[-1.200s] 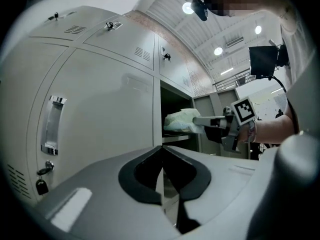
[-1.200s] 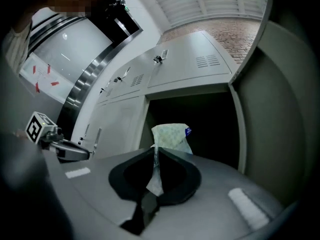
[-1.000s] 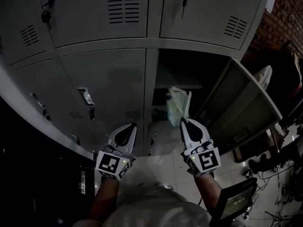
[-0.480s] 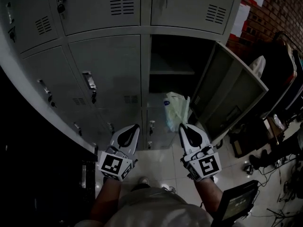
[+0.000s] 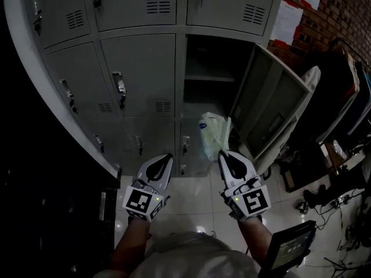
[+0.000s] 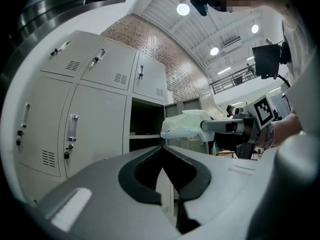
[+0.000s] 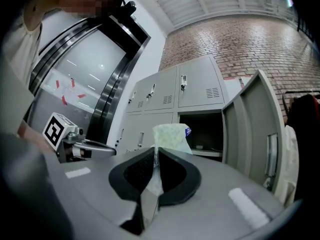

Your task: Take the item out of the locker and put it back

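We face the locker bank (image 5: 139, 68), one compartment (image 5: 211, 62) open, its door (image 5: 272, 106) swung out to the right. The pale plastic bag (image 5: 213, 133) is outside the locker, in the air in front of that compartment. Our right tongs (image 5: 222, 154) are clamped on its near edge. Our left tongs (image 5: 168, 156) are together, empty, beside the right

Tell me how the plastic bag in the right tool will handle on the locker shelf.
Probably floppy: the bag is crumpled and pinched by one edge in the right tool. Likely light, since that pinch carries it. It may slump on the shelf.
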Tool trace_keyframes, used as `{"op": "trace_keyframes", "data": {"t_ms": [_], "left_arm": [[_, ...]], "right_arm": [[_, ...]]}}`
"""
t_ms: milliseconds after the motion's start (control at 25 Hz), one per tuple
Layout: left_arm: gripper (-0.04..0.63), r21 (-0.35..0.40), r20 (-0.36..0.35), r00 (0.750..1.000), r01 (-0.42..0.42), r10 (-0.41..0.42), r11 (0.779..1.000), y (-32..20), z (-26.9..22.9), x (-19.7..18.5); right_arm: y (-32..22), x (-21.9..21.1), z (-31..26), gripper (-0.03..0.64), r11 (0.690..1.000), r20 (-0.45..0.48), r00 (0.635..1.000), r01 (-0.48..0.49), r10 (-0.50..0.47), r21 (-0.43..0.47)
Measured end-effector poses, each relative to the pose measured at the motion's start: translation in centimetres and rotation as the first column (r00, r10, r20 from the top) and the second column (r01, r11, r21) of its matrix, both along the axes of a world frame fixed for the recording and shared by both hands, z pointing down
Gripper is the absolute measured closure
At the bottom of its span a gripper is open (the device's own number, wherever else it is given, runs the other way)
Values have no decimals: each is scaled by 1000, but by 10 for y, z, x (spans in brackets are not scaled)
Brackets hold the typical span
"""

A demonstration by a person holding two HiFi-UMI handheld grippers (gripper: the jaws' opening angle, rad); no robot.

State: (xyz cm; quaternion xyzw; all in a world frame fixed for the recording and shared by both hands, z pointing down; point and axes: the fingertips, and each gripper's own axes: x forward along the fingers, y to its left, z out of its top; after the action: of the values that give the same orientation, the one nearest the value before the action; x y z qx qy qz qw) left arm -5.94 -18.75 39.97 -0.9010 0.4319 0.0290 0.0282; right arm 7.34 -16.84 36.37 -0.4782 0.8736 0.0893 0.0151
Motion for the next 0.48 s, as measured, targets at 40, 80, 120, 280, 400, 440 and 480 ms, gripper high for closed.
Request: {"op": "trace_keyframes", "data": {"t_ms": [40, 80, 120, 280, 400, 440, 480], "left_arm": [[593, 2, 1, 1000, 1, -1, 1000, 2, 0, -2], [592, 7, 4, 1000, 2, -2, 1000, 4, -1, -5], [593, 12, 8, 1000, 3, -3, 1000, 6, -3, -6], [593, 25, 24, 1000, 6, -7, 1000, 15, -10, -11], [594, 27, 31, 999, 9, -10, 1000, 18, -15, -13], [592, 31, 28, 1000, 7, -8, 999, 19, -16, -13], [594, 37, 25, 1000, 2, -3, 999, 20, -17, -12]], "right_arm": [[2, -2, -2, 617, 1000, 3, 1000, -1, 1, 4], [4, -4, -4, 617, 1000, 7, 1000, -2, 2, 10], [5, -6, -6, 617, 1000, 11, 1000, -4, 4, 15], [11, -10, -6, 615, 1000, 23, 1000, -11, 11, 2], [12, -12, -9, 617, 1000, 27, 1000, -10, 10, 5], [13, -12, -10, 615, 1000, 25, 1000, -11, 11, 8], [14, -12, -10, 615, 1000, 24, 1000, -12, 12, 9]]}}
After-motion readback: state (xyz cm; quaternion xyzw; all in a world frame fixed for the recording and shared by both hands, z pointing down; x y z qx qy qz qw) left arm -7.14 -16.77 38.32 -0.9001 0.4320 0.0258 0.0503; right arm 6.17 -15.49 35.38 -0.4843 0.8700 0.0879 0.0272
